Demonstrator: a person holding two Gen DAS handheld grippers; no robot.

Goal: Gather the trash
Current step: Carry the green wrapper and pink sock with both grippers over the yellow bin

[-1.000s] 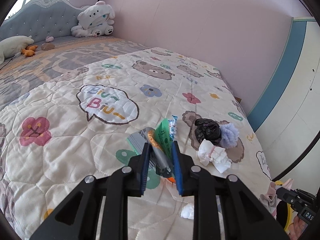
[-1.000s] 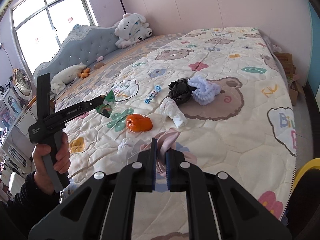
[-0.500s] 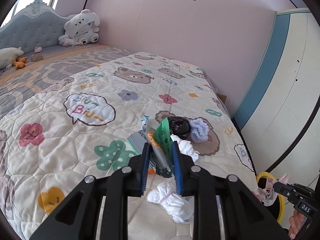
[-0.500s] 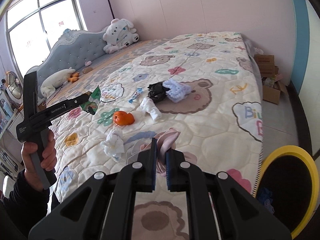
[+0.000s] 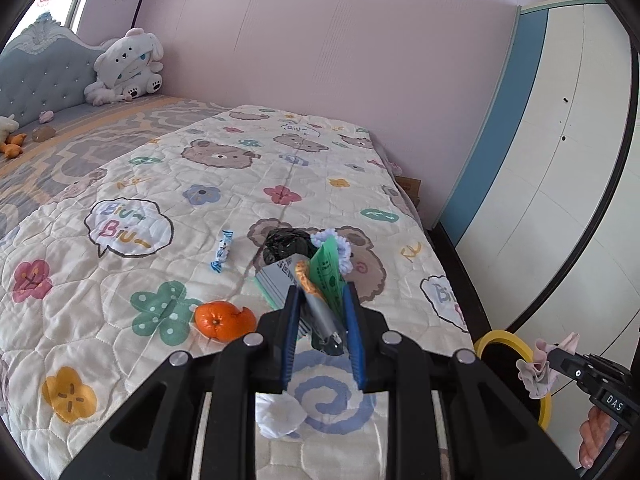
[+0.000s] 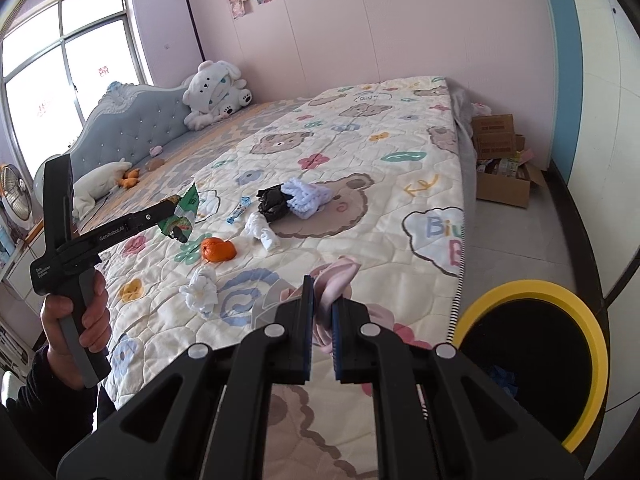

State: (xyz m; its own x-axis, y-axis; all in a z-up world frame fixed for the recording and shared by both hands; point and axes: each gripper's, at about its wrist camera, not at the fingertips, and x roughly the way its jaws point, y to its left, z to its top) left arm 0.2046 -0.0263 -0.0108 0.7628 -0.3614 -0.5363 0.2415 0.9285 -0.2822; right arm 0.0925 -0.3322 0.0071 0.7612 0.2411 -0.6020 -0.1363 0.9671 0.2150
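Pink walls and a grey tufted headboard (image 6: 132, 120) frame a bed under a cream quilt printed with bears and flowers (image 5: 160, 208). Held above its near edge, the left gripper (image 5: 320, 292) is clamped on a crumpled green snack wrapper (image 5: 326, 272), while the right gripper (image 6: 321, 304), nearer the right side, pinches a pale pink cloth scrap (image 6: 334, 280) between closed jaws. On the quilt lie an orange tangerine peel (image 5: 224, 320), a blue-and-white candy wrapper (image 5: 222, 250), a black crumpled bag (image 6: 272, 200) touching a fluffy lilac cloth (image 6: 308, 196), and two white tissue wads (image 6: 262, 232) (image 6: 200, 292). Just beside the bed's near right corner stands a yellow-rimmed round bin with a black liner (image 6: 592, 332).
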